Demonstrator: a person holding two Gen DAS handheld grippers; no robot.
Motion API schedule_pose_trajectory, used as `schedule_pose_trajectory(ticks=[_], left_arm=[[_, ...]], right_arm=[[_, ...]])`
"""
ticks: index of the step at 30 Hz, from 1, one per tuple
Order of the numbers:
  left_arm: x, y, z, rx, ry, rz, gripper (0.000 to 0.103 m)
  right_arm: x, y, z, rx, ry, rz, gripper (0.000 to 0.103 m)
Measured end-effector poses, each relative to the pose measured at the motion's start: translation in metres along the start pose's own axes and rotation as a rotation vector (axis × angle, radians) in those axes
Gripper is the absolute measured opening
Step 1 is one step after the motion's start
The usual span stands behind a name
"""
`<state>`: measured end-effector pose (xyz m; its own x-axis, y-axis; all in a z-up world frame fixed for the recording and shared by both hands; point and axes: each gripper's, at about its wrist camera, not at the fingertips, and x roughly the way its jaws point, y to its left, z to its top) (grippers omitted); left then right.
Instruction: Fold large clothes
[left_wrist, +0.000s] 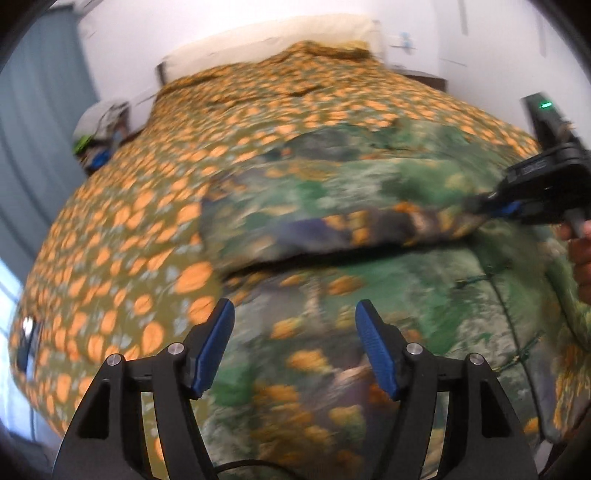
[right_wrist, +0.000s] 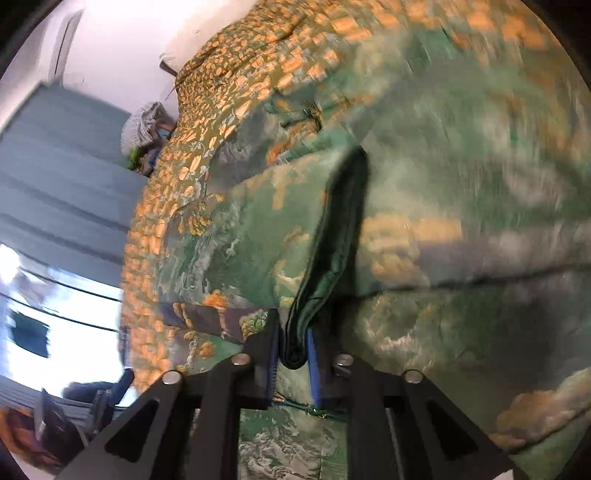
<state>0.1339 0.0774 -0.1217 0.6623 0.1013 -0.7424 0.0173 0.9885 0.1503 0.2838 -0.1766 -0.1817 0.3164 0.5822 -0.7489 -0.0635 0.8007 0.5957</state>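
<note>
A large green garment (left_wrist: 332, 295) printed with orange and grey patches lies spread on the bed, blurred by motion. One part of it is folded over into a raised flap (left_wrist: 332, 221). My left gripper (left_wrist: 294, 317) hovers open above the near part, with nothing between its blue pads. At the right edge of the left wrist view my right gripper (left_wrist: 491, 206) pinches the flap's corner. In the right wrist view the right gripper (right_wrist: 292, 352) is shut on a dark green hem (right_wrist: 328, 251) of the garment (right_wrist: 461, 184), which runs up and away from the fingers.
The bed cover (left_wrist: 129, 221) is olive with orange blobs. A pale headboard (left_wrist: 266, 37) and white wall stand behind it. Grey-blue curtains (left_wrist: 33, 122) and a bright window (right_wrist: 55, 325) are at the left, with cluttered items (left_wrist: 99, 136) beside the bed. A hand (left_wrist: 581, 254) shows at the right edge.
</note>
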Motion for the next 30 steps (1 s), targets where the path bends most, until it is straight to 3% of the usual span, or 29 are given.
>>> schedule_pose_trajectory(ticks=[3,5,10,13,16,17,18,22,25,28,30], left_arm=[[0.005,0.020,0.000,-0.090,0.020,-0.013,0.070],[0.012,0.026,0.004,-0.129,0.030,-0.018,0.070],[0.019,0.028,0.012,-0.152,0.028,-0.014,0.070],[0.022,0.030,0.012,-0.150,0.042,-0.014,0.070],[0.025,0.035,0.012,-0.152,0.058,-0.020,0.070],[0.026,0.039,0.013,-0.163,0.067,-0.028,0.070],[0.028,0.042,0.015,-0.172,0.072,-0.035,0.070],[0.036,0.056,0.029,-0.228,0.077,-0.081,0.070],[0.051,0.052,0.049,-0.209,0.085,-0.123,0.070],[0.079,0.045,0.067,-0.178,0.120,-0.139,0.056],[0.105,0.045,0.073,-0.204,0.186,-0.165,0.038]], right_arm=[[-0.028,0.029,0.015,-0.138,-0.098,-0.036,0.014],[-0.037,0.031,0.029,-0.151,-0.129,-0.052,0.014],[-0.003,-0.008,0.045,-0.121,-0.067,-0.201,0.014],[0.019,-0.027,0.042,-0.109,-0.038,-0.235,0.015],[0.014,-0.024,0.041,-0.106,-0.053,-0.233,0.028],[0.010,-0.023,0.040,-0.104,-0.051,-0.242,0.042],[0.001,-0.020,0.038,-0.110,-0.054,-0.256,0.049],[-0.033,0.016,0.028,-0.304,-0.183,-0.352,0.049],[-0.031,0.045,0.028,-0.445,-0.194,-0.273,0.049],[-0.003,0.055,0.035,-0.488,-0.141,-0.268,0.049],[0.015,0.046,0.040,-0.475,-0.098,-0.292,0.049]])
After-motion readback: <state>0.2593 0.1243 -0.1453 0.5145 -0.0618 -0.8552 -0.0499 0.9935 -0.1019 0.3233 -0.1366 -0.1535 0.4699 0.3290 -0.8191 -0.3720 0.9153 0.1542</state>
